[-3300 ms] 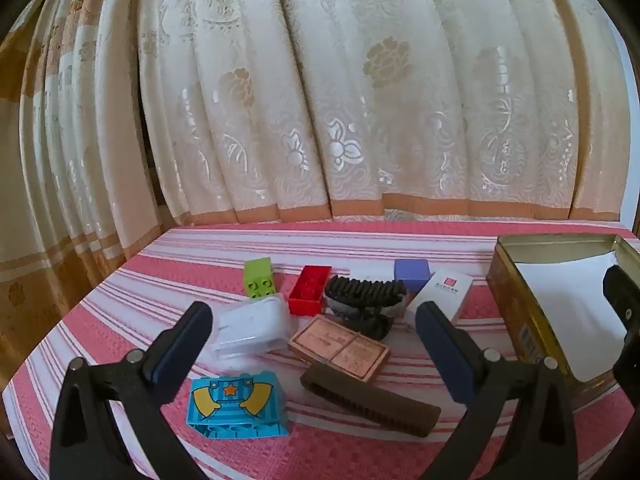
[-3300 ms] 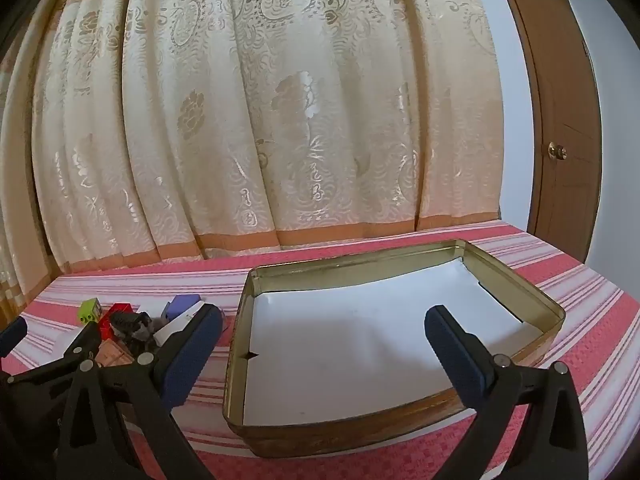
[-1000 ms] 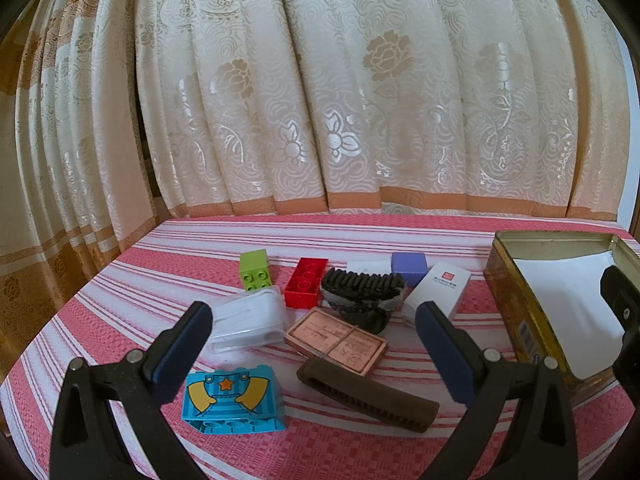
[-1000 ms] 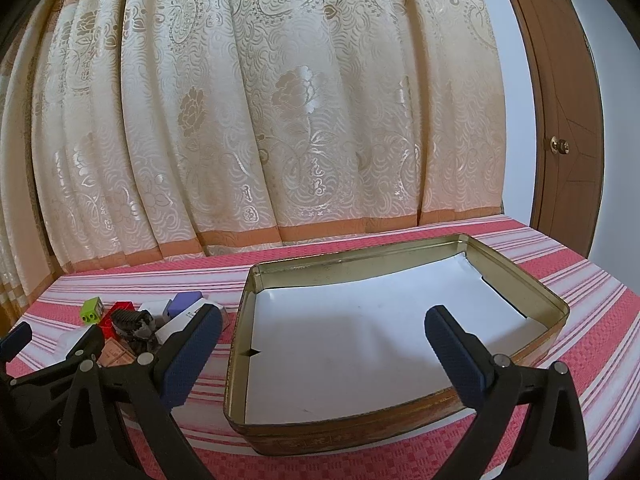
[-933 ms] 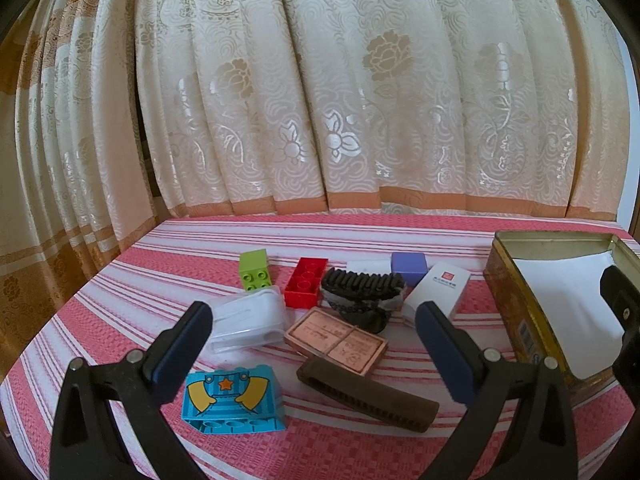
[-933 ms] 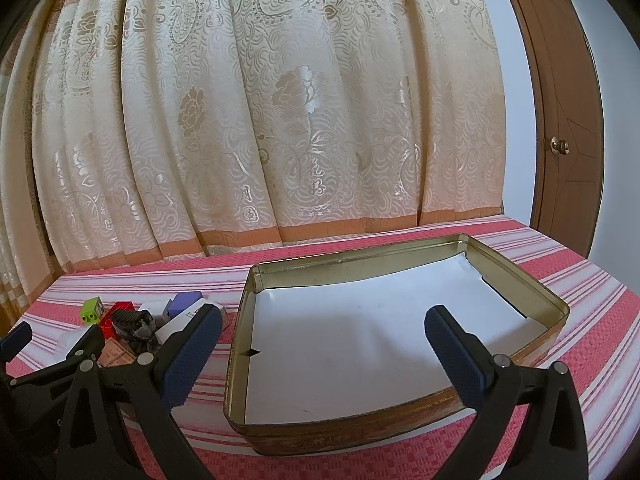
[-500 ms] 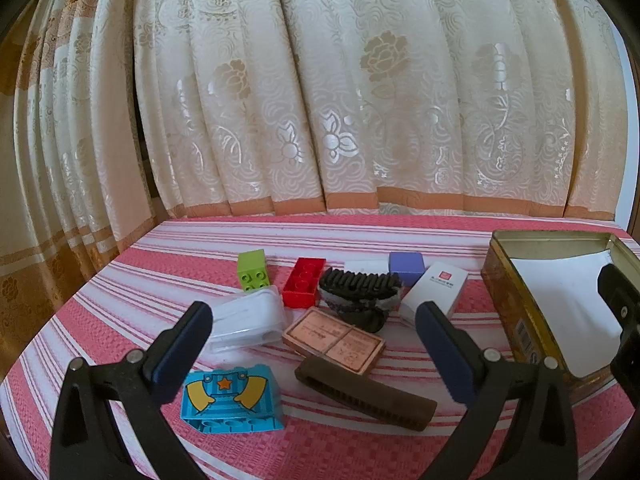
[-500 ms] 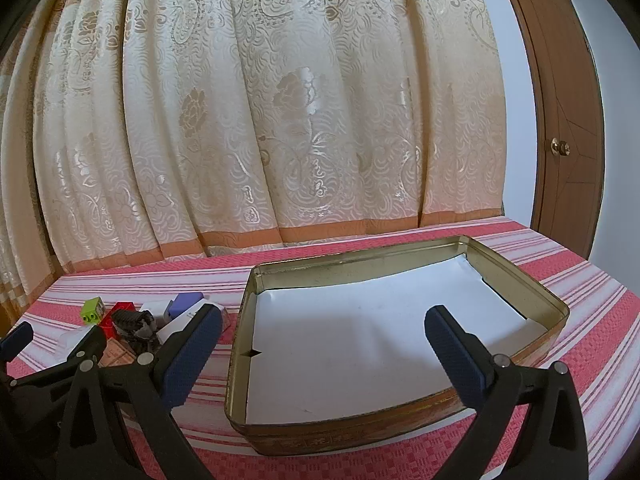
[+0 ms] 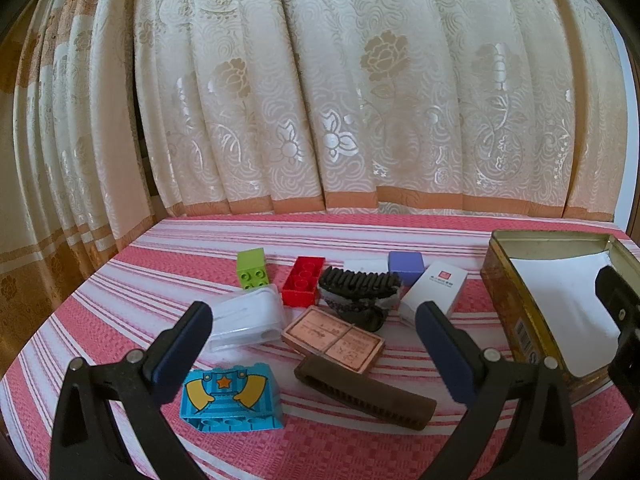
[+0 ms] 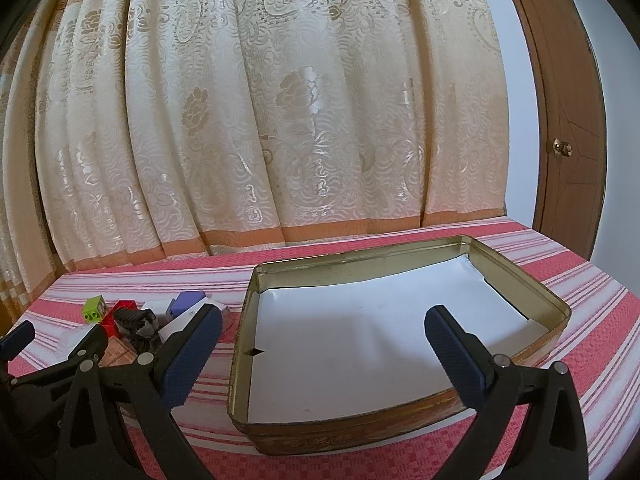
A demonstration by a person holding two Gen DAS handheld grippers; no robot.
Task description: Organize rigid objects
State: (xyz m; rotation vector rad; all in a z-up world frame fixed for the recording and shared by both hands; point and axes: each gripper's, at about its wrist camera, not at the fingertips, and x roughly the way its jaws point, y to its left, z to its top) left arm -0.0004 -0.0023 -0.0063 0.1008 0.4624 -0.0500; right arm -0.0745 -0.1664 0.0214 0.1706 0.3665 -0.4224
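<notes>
The left claw (image 9: 312, 340) hangs with its jaws spread wide and nothing between them, above a cluster of small things on the striped tabletop (image 9: 140, 280). Just ahead of its left finger lies a clear plastic case (image 9: 246, 318), with a blue printed block (image 9: 230, 396) below it and a green brick (image 9: 252, 268) further ahead. Between the fingers sit a red brick (image 9: 303, 286), a copper-coloured plate (image 9: 334, 338), a black comb-like clip (image 9: 360, 292) and a long dark brown bar (image 9: 364, 392); a purple block (image 9: 406, 266) and white box (image 9: 434, 292) lie ahead of the right finger. The right claw (image 10: 320, 344), also wide and empty, hovers over the open, paper-lined tin (image 10: 400, 430).
</notes>
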